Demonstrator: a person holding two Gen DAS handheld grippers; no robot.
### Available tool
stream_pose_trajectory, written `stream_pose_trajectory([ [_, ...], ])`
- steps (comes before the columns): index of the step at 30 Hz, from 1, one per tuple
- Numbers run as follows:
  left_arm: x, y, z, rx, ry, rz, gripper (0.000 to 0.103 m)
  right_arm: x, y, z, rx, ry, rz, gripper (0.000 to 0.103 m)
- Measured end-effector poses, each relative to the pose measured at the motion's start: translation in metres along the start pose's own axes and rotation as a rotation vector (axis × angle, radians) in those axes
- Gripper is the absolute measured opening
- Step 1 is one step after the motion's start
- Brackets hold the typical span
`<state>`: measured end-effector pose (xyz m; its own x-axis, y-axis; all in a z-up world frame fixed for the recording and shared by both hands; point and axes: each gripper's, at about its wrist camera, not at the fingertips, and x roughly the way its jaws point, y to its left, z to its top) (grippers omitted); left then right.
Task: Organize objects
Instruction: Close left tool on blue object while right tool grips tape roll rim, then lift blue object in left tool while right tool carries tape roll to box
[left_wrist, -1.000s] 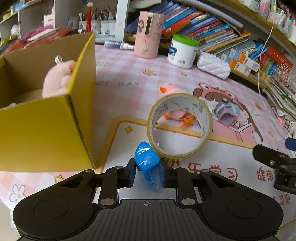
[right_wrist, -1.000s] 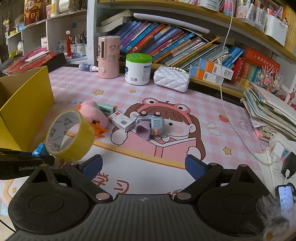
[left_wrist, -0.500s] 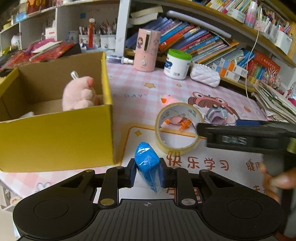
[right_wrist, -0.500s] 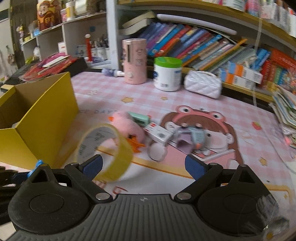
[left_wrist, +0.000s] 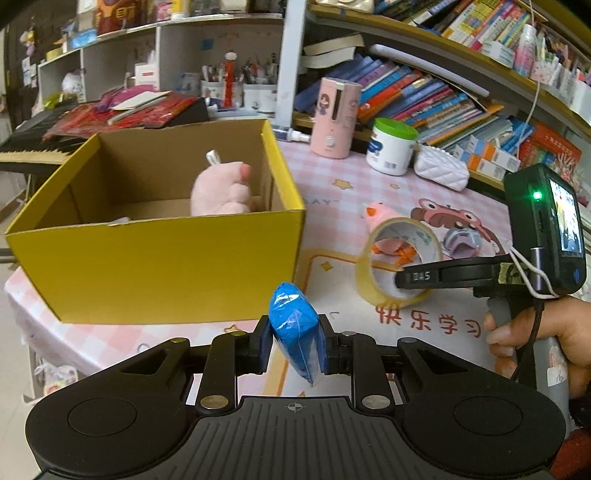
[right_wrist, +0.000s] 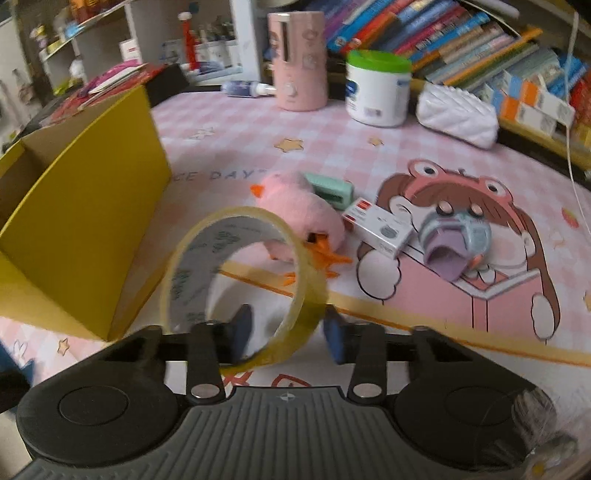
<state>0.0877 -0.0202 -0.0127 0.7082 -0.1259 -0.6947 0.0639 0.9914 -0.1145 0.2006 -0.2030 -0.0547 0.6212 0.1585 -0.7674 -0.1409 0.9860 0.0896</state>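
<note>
My left gripper (left_wrist: 295, 345) is shut on a blue plastic-wrapped packet (left_wrist: 293, 317), held in the air in front of the open yellow box (left_wrist: 147, 266). A pink plush (left_wrist: 221, 192) lies inside the box. The yellowish tape roll (right_wrist: 236, 229) stands tilted on the mat next to the box (right_wrist: 85, 221). My right gripper (right_wrist: 288, 332) straddles the roll's near wall, one finger inside the ring and one outside. Its jaws are closing, and a small gap still shows at the inner pad. In the left wrist view one of its fingers (left_wrist: 421, 277) reaches into the roll (left_wrist: 369, 280).
A pink duck plush (right_wrist: 295, 206) lies just behind the roll, with a green case (right_wrist: 332, 188), a small white box (right_wrist: 380, 225) and a grey-purple toy (right_wrist: 454, 236) beside it. A pink cylinder (right_wrist: 297, 62), a green-lidded jar (right_wrist: 376, 88) and a white pouch (right_wrist: 458, 114) stand before the bookshelves.
The right gripper came down to the tape roll and its jaws narrowed around the roll's wall. The left gripper drew back and rose with the blue packet, so more of the box's inside shows.
</note>
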Motion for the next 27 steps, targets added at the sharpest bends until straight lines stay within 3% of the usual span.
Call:
stream_pose_trajectory([
  [2,-0.001,0.000,-0.001,-0.005,-0.002,0.003,0.022,0.000,-0.005,0.000,0.029,0.005,0.010,0.014],
  [4,-0.002,0.000,-0.002,-0.005,-0.004,0.001,0.022,-0.003,-0.008,-0.001,0.052,0.000,0.024,0.008],
  [13,-0.003,-0.002,-0.005,0.000,-0.019,-0.038,0.022,-0.040,-0.006,-0.008,0.040,-0.082,0.056,0.006],
  [27,-0.026,0.029,-0.017,0.003,-0.055,-0.138,0.022,-0.088,0.025,-0.039,0.032,-0.102,-0.003,0.006],
])
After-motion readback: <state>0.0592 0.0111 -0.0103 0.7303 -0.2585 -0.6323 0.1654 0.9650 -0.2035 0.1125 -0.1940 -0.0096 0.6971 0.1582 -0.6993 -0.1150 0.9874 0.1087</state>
